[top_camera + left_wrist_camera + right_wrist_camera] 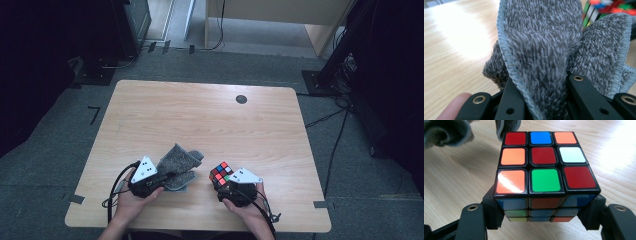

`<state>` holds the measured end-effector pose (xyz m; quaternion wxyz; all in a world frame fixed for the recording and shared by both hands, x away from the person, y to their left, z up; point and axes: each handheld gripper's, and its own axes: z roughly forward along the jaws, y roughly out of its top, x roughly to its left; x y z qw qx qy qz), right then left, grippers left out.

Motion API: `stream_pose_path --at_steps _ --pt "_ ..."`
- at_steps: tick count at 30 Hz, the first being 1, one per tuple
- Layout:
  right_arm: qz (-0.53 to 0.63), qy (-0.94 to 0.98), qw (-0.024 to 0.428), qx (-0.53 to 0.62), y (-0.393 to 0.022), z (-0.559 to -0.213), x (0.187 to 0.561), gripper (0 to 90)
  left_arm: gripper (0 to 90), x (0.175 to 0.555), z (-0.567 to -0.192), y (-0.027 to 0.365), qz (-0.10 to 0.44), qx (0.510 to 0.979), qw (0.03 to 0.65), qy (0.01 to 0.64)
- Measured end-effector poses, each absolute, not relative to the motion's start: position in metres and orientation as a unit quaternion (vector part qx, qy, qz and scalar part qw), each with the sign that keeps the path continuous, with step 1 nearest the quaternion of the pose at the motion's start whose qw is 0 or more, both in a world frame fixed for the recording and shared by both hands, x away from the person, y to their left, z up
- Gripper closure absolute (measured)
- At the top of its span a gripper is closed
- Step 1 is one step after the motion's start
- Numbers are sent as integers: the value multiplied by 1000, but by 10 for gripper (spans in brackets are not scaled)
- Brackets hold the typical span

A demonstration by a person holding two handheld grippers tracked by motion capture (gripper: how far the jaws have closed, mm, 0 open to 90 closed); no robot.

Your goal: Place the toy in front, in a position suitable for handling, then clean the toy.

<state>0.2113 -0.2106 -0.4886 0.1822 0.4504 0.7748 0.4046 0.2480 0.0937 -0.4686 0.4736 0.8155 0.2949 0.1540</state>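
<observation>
A grey fluffy cloth (177,162) lies bunched near the table's front edge, left of centre. My left gripper (161,181) is shut on it; in the left gripper view the cloth (541,45) rises in folds from between the two black jaws. A scrambled colour cube (221,174) sits just right of the cloth, and my right gripper (225,186) is shut on it. In the right gripper view the cube (544,162) is clamped by its sides, its top face showing red, orange, blue, green and white squares. The cube is held slightly above the wood.
The light wooden table (200,115) has a small black round disc (241,99) at its far right. Dark stands and cables line the carpet beyond the table's edges. A corner of the cloth (446,132) hangs at the top left of the right gripper view.
</observation>
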Motion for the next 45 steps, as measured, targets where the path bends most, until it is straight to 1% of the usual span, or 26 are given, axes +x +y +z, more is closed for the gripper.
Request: stream_pose_path --at_steps 4,11,15,16,17,19,21,22,23,26,27,28,29,30,31,34,35,36,37,39,40,42,43,45 --pt "407 776 177 448 -207 -489 211 344 772 247 -459 94 142 804 496 296" --pt "424 780 174 427 -195 -488 208 344 768 246 -453 88 107 793 522 295" --pt "432 782 179 413 -190 -487 206 344 765 243 -451 75 88 799 523 283" --pt "435 785 179 402 -187 -488 205 344 759 240 -449 68 74 801 526 277" --pt "435 785 179 402 -187 -488 205 344 755 240 -449 68 74 801 526 277" --pt "432 790 184 394 -181 -489 202 345 744 234 -448 54 68 812 518 262" --pt "432 793 188 387 -176 -489 200 345 711 230 -449 45 89 817 506 262" --pt "432 793 188 387 -176 -489 200 345 688 230 -449 45 89 817 506 262" --pt "418 798 206 384 -171 -490 198 345 659 229 -449 41 93 818 498 271" --pt "414 802 205 379 -168 -492 197 345 535 231 -450 39 96 816 491 289" --pt "412 804 208 376 -165 -493 196 346 496 230 -450 37 110 816 484 297" --pt "412 804 208 376 -165 -493 196 346 461 230 -450 37 110 816 484 297" --pt "409 807 207 371 -162 -493 195 346 461 230 -451 36 121 817 478 299" --pt "402 819 213 350 -154 -494 191 345 443 228 -450 34 136 817 473 300" --pt "400 823 216 340 -151 -495 190 345 469 227 -450 35 141 816 475 299" --pt "399 828 218 327 -144 -495 186 345 619 226 -447 38 143 811 486 293" --pt "399 828 218 327 -144 -495 186 345 619 225 -446 39 137 808 495 288" --pt "406 824 216 331 -146 -493 187 345 643 224 -444 40 130 807 505 277" --pt "411 819 213 340 -147 -492 188 345 647 222 -443 39 120 807 515 261" --pt "418 811 209 354 -152 -489 190 345 647 217 -441 33 113 819 515 226" --pt "419 808 209 357 -154 -489 191 345 644 217 -442 32 112 821 514 222" --pt "419 807 208 360 -156 -489 191 345 642 217 -443 31 117 822 509 225" --pt "416 806 214 362 -158 -488 191 346 640 222 -444 34 122 822 502 240" --pt "415 807 217 361 -158 -488 191 346 640 225 -445 37 125 821 498 248"
